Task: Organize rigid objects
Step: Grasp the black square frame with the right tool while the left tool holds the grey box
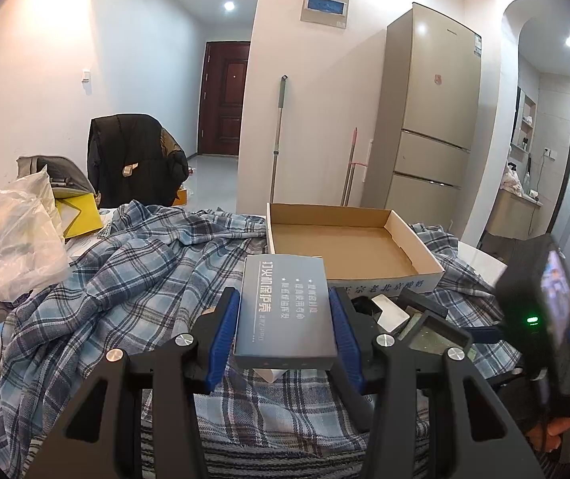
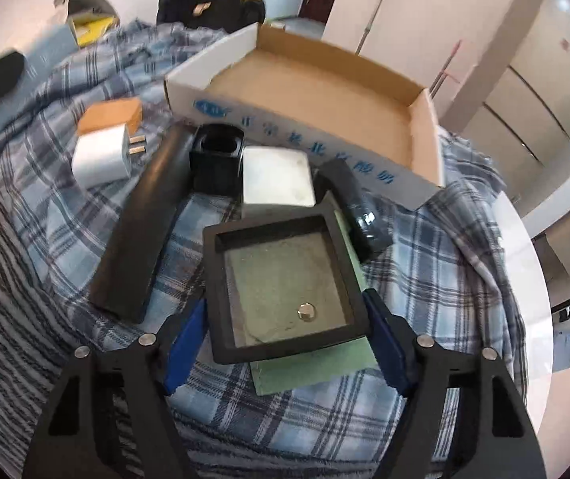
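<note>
My left gripper [image 1: 284, 319] is shut on a flat grey box with white Chinese print [image 1: 285, 307] and holds it above the plaid cloth, short of the open cardboard tray [image 1: 348, 247]. My right gripper [image 2: 285, 319] has its blue pads around a black square tray with a grey inset [image 2: 281, 279] that lies on a green card [image 2: 316, 363]; whether the pads press it is unclear. Beyond it lie a white block [image 2: 277, 175], a black cup-like holder [image 2: 217, 155], a long black bar [image 2: 141, 223], a black cylinder [image 2: 360, 207] and a white plug charger [image 2: 105, 151]. The cardboard tray [image 2: 221, 80] is empty.
A plaid cloth [image 1: 125, 279] covers the table. A plastic bag [image 1: 13, 239], a yellow box [image 1: 79, 211] and a chair with a black jacket [image 1: 133, 159] stand at the left. The right hand's gripper body with a lit screen [image 1: 548, 311] is at the right. A brown box [image 2: 113, 113] sits behind the charger.
</note>
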`<action>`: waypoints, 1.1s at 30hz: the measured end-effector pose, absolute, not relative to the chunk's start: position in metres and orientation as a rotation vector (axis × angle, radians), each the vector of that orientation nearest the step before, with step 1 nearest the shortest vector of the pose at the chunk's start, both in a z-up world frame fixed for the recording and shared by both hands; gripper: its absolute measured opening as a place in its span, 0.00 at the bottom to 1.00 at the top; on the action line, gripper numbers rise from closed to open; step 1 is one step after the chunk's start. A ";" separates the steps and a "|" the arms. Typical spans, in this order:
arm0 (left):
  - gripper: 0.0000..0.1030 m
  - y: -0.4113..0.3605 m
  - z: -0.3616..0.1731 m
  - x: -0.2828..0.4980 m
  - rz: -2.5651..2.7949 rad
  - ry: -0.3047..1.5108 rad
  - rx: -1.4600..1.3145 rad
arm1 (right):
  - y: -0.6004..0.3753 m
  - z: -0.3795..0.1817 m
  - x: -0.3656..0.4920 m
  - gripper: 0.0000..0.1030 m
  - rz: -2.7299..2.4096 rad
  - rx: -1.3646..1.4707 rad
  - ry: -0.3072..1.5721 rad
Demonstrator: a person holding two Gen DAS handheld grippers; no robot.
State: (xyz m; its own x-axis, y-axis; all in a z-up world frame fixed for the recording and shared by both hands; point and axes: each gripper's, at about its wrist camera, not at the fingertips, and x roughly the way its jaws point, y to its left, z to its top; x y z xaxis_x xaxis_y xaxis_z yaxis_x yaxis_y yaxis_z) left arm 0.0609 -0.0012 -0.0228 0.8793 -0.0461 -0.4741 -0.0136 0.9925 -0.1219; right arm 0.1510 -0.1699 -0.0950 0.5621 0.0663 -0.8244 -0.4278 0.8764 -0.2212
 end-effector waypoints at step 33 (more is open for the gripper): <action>0.48 -0.020 -0.006 0.042 -0.039 0.503 0.009 | -0.236 -0.102 0.110 0.55 0.333 -0.222 1.091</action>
